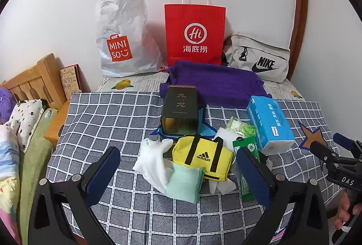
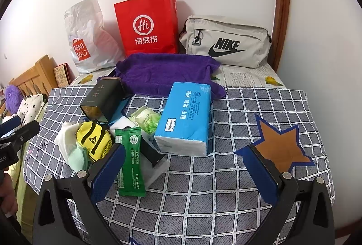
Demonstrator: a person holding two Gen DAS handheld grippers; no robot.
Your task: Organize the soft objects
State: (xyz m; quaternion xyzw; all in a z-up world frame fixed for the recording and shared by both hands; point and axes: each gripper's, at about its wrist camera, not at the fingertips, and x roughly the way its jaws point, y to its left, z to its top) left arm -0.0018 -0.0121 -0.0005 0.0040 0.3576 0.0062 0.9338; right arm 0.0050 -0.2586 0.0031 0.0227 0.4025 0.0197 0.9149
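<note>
Left gripper (image 1: 178,173) jaws spread wide, holding nothing, hovering over the near side of the pile on the grey checked cloth (image 1: 113,113). Right gripper (image 2: 184,171) also wide apart and empty, over bare cloth near the brown star patch (image 2: 279,146).

Soft things clustered mid-table: white glove (image 1: 150,160) touching a mint green cloth (image 1: 184,182), yellow adidas pouch (image 1: 203,158) lying partly on that cloth, crumpled white tissue at the pouch's near edge. Green sachet (image 2: 130,160) lies just right of the pouch, beside a pale green wipes pack (image 2: 148,119). Blue tissue pack (image 2: 185,117) sits to the right of the pile, touching the wipes pack. Dark tin box (image 1: 181,112) lies on its side behind the pouch. Purple towel (image 1: 212,82) is spread behind the tin.

Along the wall: white MINISO bag (image 1: 123,36), red paper bag (image 1: 194,33), grey Nike bag (image 1: 258,57). Wooden headboard (image 1: 34,79) at far left.
</note>
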